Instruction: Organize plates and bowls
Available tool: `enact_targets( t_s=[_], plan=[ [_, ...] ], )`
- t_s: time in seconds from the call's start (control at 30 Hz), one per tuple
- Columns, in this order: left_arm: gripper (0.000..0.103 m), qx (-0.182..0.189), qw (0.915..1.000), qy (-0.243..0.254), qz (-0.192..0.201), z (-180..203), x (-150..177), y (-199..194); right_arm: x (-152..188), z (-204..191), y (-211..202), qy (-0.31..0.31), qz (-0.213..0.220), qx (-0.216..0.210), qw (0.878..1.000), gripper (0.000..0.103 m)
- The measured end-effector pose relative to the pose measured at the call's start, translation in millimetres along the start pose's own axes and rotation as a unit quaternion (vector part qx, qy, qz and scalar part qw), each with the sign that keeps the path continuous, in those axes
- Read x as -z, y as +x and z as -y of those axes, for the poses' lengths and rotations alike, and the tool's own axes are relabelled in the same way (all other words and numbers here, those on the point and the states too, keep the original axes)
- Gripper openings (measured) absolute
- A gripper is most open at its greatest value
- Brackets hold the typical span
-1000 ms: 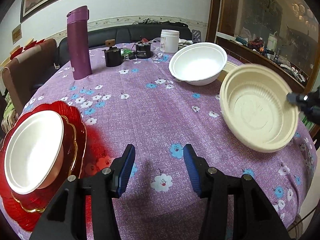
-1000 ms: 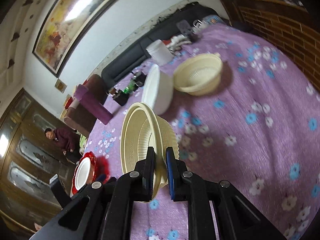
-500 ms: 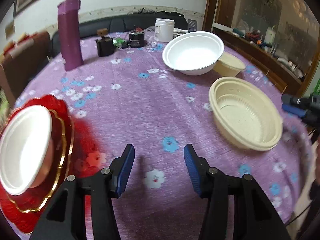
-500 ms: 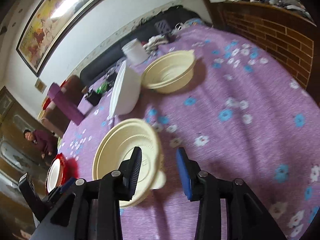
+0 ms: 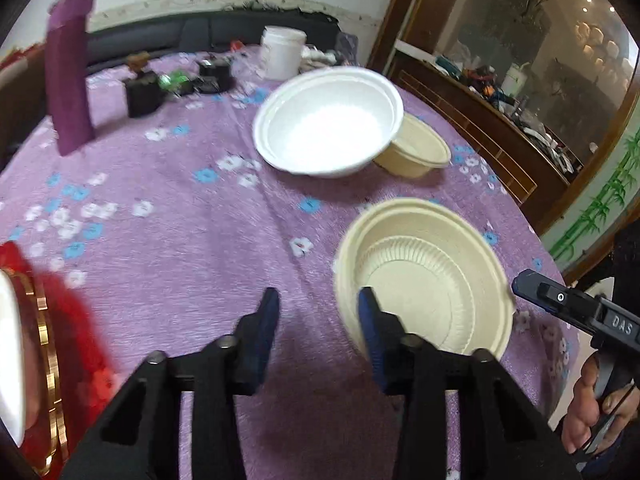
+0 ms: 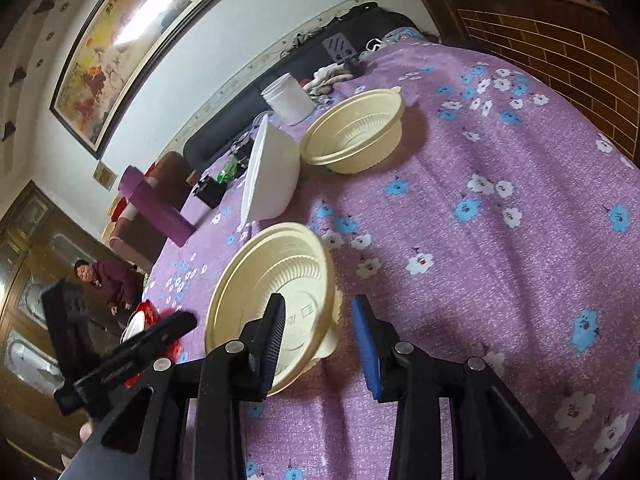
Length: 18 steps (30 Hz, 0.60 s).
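The cream bowl [image 5: 424, 280] is looking like matt ribbed plastic, the white bowl [image 5: 328, 120] like smooth foam. The purple tablecloth [image 6: 480, 240] is showing a rough woven texture, and the red plate [image 5: 60, 360] is gleaming glossy with gilt edging.

Home dining rm: round table w/ floral cloth [image 6: 500, 168], sofa [image 5: 224, 30], framed painting [image 6: 120, 46], glass cabinet [image 5: 540, 60].

3 bowls on the purple cloth: cream ribbed bowl [image 5: 424, 280] nearest, white bowl [image 5: 328, 120], smaller cream bowl [image 5: 420, 152].

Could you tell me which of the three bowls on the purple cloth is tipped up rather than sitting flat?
The white bowl; it leans against the smaller cream bowl.
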<state>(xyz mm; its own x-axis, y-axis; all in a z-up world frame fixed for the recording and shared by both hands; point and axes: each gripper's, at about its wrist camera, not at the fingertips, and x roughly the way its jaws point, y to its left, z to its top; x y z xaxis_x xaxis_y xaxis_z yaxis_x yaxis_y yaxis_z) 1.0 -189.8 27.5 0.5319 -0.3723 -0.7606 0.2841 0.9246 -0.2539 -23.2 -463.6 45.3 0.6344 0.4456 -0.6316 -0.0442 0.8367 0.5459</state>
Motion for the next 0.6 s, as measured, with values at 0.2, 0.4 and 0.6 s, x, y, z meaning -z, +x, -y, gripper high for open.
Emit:
enact_targets(
  t_s=[0.2,0.4,0.6],
  plan=[
    [0.016,0.009,0.9997,0.024,-0.006,14,3,11,6,-2,10,-0.006,-0.011,0.006,1.000,0.020],
    [0.016,-0.002,0.9994,0.033,0.004,15,8,0,7,-5,11,-0.005,-0.009,0.008,1.000,0.019],
    [0.016,-0.007,0.9998,0.019,0.008,4,11,-12,9,-16,13,-0.013,-0.015,0.000,1.000,0.018]
  ],
)
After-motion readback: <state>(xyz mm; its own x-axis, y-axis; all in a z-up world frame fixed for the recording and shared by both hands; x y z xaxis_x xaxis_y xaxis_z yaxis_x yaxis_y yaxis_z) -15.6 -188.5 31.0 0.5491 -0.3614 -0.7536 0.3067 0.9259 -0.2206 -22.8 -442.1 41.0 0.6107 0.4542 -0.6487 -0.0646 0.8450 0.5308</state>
